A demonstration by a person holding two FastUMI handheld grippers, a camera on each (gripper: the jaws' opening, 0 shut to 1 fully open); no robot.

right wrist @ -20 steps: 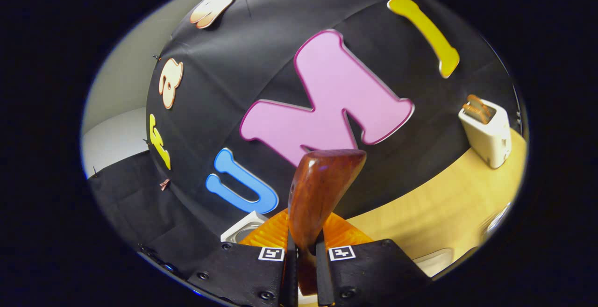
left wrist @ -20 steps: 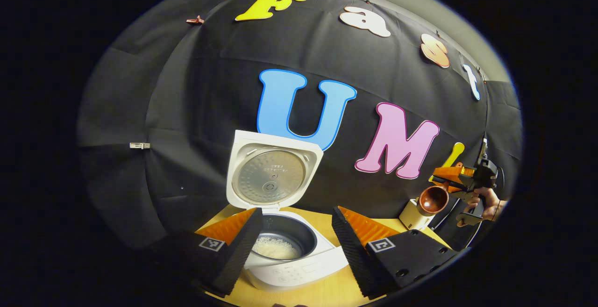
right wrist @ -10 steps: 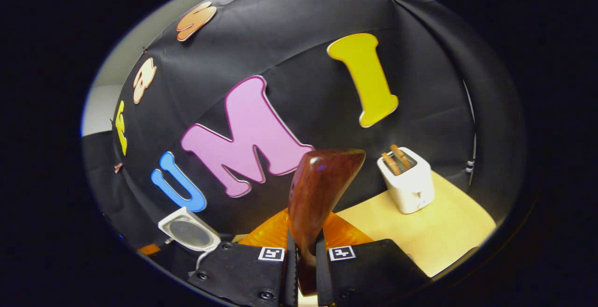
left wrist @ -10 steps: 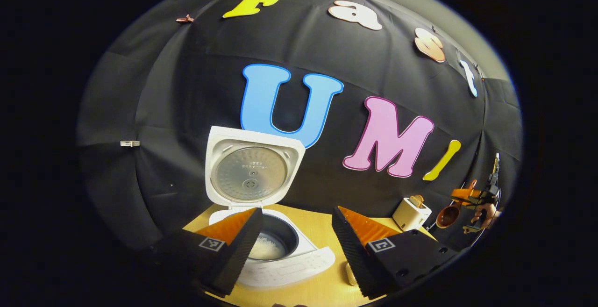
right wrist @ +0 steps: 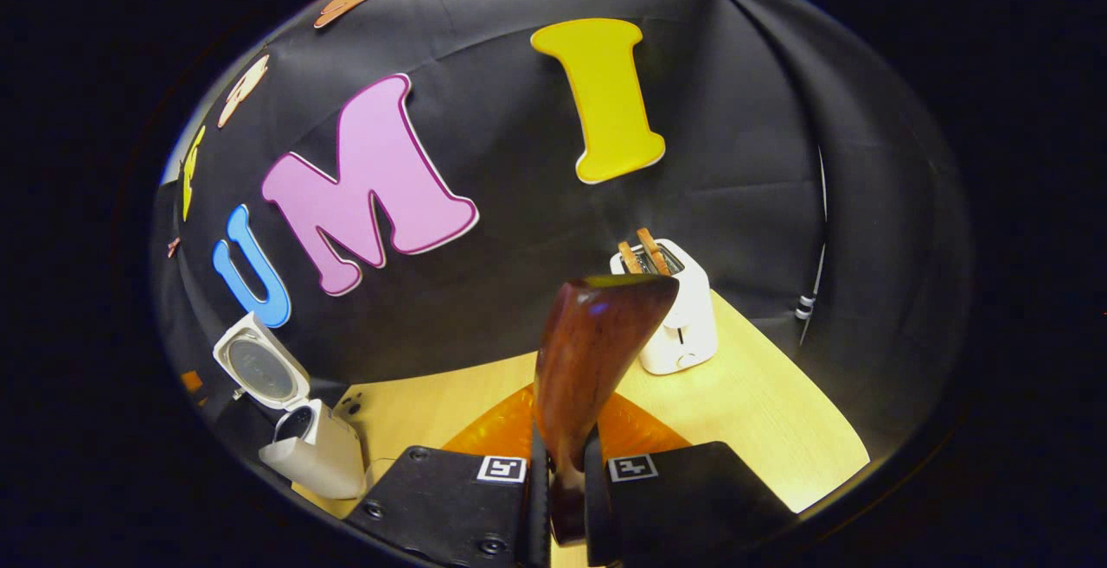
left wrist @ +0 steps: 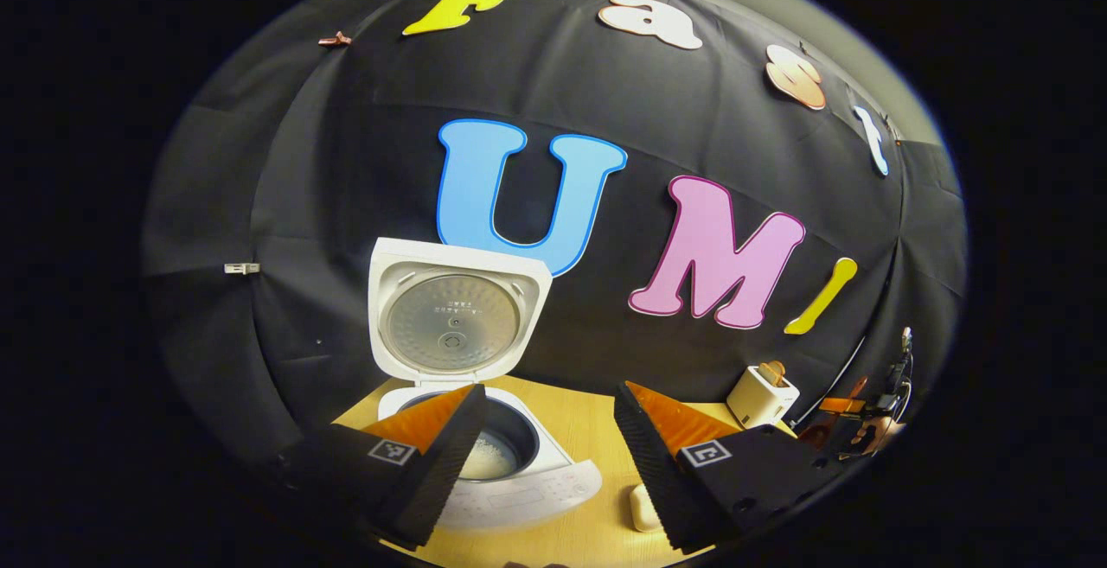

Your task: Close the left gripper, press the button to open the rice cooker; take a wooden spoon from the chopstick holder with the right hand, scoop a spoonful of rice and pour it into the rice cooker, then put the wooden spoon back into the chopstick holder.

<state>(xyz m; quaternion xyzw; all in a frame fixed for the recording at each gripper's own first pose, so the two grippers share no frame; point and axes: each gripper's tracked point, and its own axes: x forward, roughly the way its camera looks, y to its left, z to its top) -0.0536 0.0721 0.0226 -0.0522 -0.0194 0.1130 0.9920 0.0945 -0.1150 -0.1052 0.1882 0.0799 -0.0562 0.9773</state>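
The white rice cooker (left wrist: 510, 486) stands open with its lid (left wrist: 450, 317) raised, and white rice (left wrist: 486, 457) lies in the pot. My left gripper (left wrist: 545, 438) hovers just in front of it, open, with nothing between its fingers. In the right gripper view, my right gripper (right wrist: 562, 486) is shut on the handle of the dark wooden spoon (right wrist: 597, 352), whose bowl points up and away. The cooker (right wrist: 316, 456) sits far down-left there. In the left gripper view the right gripper (left wrist: 878, 408) and spoon (left wrist: 822, 431) are small at the far right, held by a hand.
A white toaster (right wrist: 675, 330) with two slices of toast stands on the wooden table (right wrist: 770, 412) near the back wall; the same toaster (left wrist: 761, 395) appears in the left gripper view. A small pale object (left wrist: 642, 507) lies on the table beside my left gripper's right finger.
The right gripper has carried the spoon rightward and lower, away from the cooker, and its view swung toward the toaster. The left gripper has drawn back a little and stays open.
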